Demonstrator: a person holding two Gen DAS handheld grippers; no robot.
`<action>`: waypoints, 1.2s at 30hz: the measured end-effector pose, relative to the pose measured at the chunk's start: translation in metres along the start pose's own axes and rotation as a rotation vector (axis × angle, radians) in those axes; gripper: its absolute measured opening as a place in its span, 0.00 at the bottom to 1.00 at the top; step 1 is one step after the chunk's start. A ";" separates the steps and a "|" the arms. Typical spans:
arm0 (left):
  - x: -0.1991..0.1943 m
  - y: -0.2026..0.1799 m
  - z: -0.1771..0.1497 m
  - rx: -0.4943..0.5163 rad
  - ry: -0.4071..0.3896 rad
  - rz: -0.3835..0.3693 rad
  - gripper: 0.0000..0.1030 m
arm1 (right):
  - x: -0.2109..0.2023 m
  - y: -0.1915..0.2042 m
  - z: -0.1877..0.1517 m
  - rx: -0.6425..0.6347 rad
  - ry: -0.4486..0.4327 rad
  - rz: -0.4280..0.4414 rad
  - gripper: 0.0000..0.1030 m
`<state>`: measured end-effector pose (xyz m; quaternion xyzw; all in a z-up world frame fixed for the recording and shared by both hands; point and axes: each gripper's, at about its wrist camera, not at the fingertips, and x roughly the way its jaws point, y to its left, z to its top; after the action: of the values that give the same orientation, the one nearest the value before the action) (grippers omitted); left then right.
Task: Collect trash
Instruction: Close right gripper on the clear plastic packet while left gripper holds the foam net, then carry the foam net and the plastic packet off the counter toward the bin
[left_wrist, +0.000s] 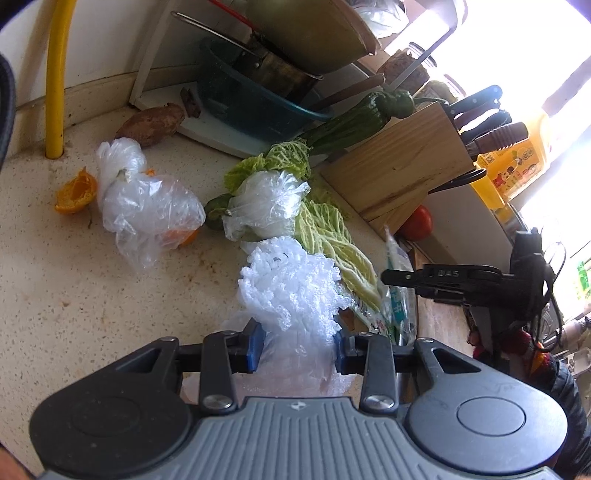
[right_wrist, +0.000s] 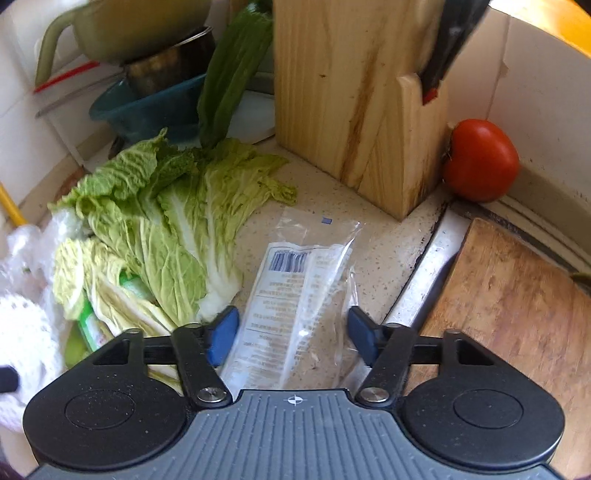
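Note:
My left gripper (left_wrist: 298, 345) is shut on a bunched white foam net (left_wrist: 291, 291) with thin plastic film under it, held just over the speckled counter (left_wrist: 55, 295). In the right wrist view, my right gripper (right_wrist: 293, 334) stands open over a clear printed wrapper (right_wrist: 295, 280) that lies flat between its blue pads (right_wrist: 221, 334). The pads flank the wrapper without pinching it. Cabbage leaves (right_wrist: 159, 221) lie just left of it. The right gripper (left_wrist: 391, 277) also shows from the side in the left wrist view. Further off lie two crumpled clear bags (left_wrist: 147, 210) and an orange peel (left_wrist: 75, 192).
A wooden knife block (right_wrist: 351, 110) and a tomato (right_wrist: 480, 160) stand behind the wrapper. A wooden cutting board (right_wrist: 517, 314) lies to the right. At the back are a teal basin (left_wrist: 251, 107) with pots, a sweet potato (left_wrist: 153, 123) and a yellow hose (left_wrist: 55, 92).

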<state>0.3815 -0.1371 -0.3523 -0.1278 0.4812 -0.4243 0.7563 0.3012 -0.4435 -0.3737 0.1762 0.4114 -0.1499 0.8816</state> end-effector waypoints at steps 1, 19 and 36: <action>-0.001 0.000 0.000 0.001 -0.001 -0.002 0.33 | -0.003 -0.007 0.001 0.052 0.008 0.021 0.43; -0.029 -0.012 -0.011 0.019 -0.056 0.014 0.33 | -0.060 -0.065 -0.064 0.611 -0.029 0.841 0.33; -0.102 -0.033 -0.047 0.006 -0.243 0.242 0.33 | -0.098 -0.034 -0.040 0.350 -0.130 0.745 0.34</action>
<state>0.3069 -0.0688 -0.2926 -0.1170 0.3966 -0.3129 0.8550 0.1997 -0.4445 -0.3280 0.4504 0.2311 0.1006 0.8565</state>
